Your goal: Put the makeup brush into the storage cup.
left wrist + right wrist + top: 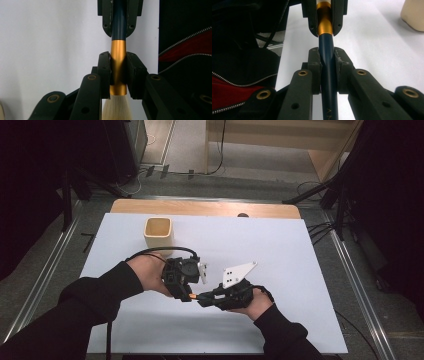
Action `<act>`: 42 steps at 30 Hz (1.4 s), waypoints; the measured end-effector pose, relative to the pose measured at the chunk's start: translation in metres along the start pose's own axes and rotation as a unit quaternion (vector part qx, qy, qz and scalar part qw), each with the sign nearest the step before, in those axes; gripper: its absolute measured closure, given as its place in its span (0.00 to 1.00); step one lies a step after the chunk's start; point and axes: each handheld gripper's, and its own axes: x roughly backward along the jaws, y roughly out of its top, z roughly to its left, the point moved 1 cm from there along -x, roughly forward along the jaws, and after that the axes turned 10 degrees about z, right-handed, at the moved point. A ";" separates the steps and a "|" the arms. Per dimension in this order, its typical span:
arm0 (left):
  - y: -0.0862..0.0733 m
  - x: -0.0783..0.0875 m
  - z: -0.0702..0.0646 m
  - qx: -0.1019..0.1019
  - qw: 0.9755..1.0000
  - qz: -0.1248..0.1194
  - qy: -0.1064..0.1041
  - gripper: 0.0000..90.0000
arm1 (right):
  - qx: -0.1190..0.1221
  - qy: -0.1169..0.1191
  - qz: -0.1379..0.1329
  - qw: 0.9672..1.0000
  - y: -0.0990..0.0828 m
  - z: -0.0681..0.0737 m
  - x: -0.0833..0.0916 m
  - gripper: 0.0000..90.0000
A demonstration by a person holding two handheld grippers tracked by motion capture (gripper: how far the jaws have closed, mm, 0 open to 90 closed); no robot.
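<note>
A brush with a dark blue handle (327,62), a gold ferrule (118,62) and pale bristles (116,110) is held between both grippers above the white table (280,250). My left gripper (118,75) is shut on the gold ferrule, its pads pressing on both sides. My right gripper (327,72) is shut on the blue handle just behind the ferrule. In the high view the left gripper (187,295) and right gripper (202,299) meet tip to tip near the table's front middle, with the brush (192,296) bridging them.
A cream square cup (158,232) stands upright at the back left of the white sheet, also seen as the cup (414,15) in the right gripper view. A wooden strip (200,207) borders the far edge. Dark sleeves lie along the front.
</note>
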 end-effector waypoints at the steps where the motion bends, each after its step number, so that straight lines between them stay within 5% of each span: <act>1: 0.000 0.000 -0.001 -0.002 1.000 -0.001 0.002 0.85 | 0.001 0.001 0.000 1.000 0.000 0.000 0.000 0.88; 7: -0.001 0.002 0.000 -0.005 1.000 0.007 -0.003 0.86 | 0.000 0.002 -0.002 1.000 0.000 0.000 -0.002 0.86; 11: -0.001 0.003 0.001 0.007 1.000 0.011 -0.001 0.86 | -0.008 -0.002 -0.006 1.000 0.001 0.000 -0.002 0.72; 17: -0.001 0.000 0.003 0.005 0.999 0.047 0.002 0.86 | -0.012 -0.008 -0.006 1.000 0.001 -0.001 -0.002 0.52; 24: 0.002 -0.001 0.006 -0.005 0.996 0.088 0.006 0.86 | -0.017 -0.015 -0.004 1.000 0.000 -0.003 -0.009 0.46; 31: 0.006 -0.005 0.006 -0.017 0.994 0.107 0.004 0.86 | -0.029 -0.016 -0.004 0.999 -0.001 -0.005 -0.017 0.47; 42: 0.009 -0.010 0.008 -0.018 0.995 0.100 -0.005 0.86 | -0.051 0.005 -0.001 0.999 -0.003 -0.009 -0.027 0.67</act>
